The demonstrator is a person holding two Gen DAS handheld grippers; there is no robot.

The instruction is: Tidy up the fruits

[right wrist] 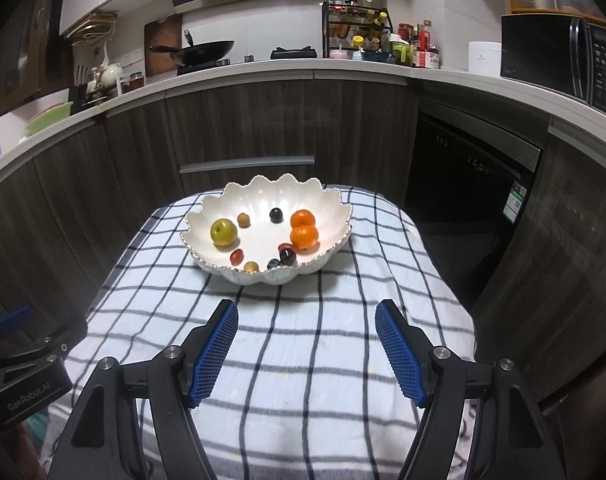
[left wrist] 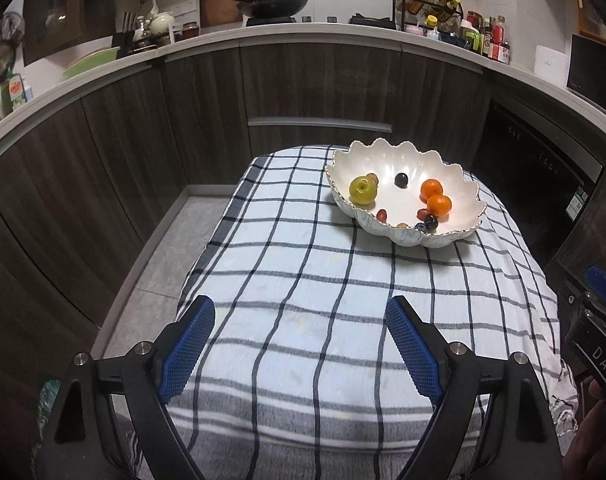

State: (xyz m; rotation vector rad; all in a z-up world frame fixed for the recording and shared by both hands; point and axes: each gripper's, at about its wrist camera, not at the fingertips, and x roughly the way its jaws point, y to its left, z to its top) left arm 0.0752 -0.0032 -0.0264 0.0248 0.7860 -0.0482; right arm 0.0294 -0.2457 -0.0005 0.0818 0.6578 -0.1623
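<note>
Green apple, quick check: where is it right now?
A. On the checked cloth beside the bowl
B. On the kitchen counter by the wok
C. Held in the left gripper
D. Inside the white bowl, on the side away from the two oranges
D: the green apple lies inside the white bowl, across from the two oranges, and both grippers, left and right, are open and empty.
</note>
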